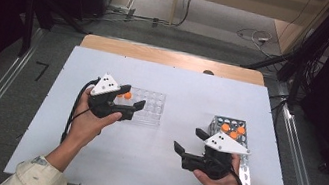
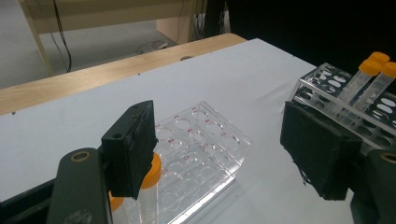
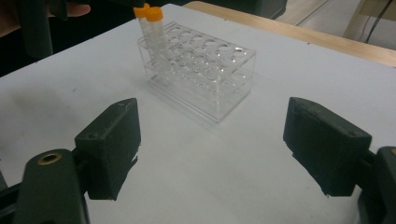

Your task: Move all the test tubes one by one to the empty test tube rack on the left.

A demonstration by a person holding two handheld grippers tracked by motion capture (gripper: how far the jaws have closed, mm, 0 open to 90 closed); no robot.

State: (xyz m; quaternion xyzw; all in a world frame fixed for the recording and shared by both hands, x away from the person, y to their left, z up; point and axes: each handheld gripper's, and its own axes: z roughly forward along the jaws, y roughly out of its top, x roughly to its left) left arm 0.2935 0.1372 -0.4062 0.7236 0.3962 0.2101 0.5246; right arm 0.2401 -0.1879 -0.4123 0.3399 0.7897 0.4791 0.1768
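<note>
A clear plastic tube rack (image 1: 150, 108) stands left of the table's middle, with two orange-capped tubes (image 1: 127, 96) at its near-left corner. My left gripper (image 1: 134, 96) hovers over that corner, open. In the left gripper view its left jaw sits just in front of one orange-capped tube (image 2: 152, 173), and nothing is pressed between the jaws. My right gripper (image 1: 190, 140) is open over bare table, pointing left toward the clear rack (image 3: 201, 70) and its tubes (image 3: 150, 21). Behind it, a second rack (image 1: 242, 179) holds three orange-capped tubes (image 1: 233, 130).
A white sheet (image 1: 179, 85) covers the table, with a wooden strip (image 1: 173, 57) along the far edge. The second rack (image 2: 327, 79) lies near the table's right edge. Cables and dark stands are on the floor beyond.
</note>
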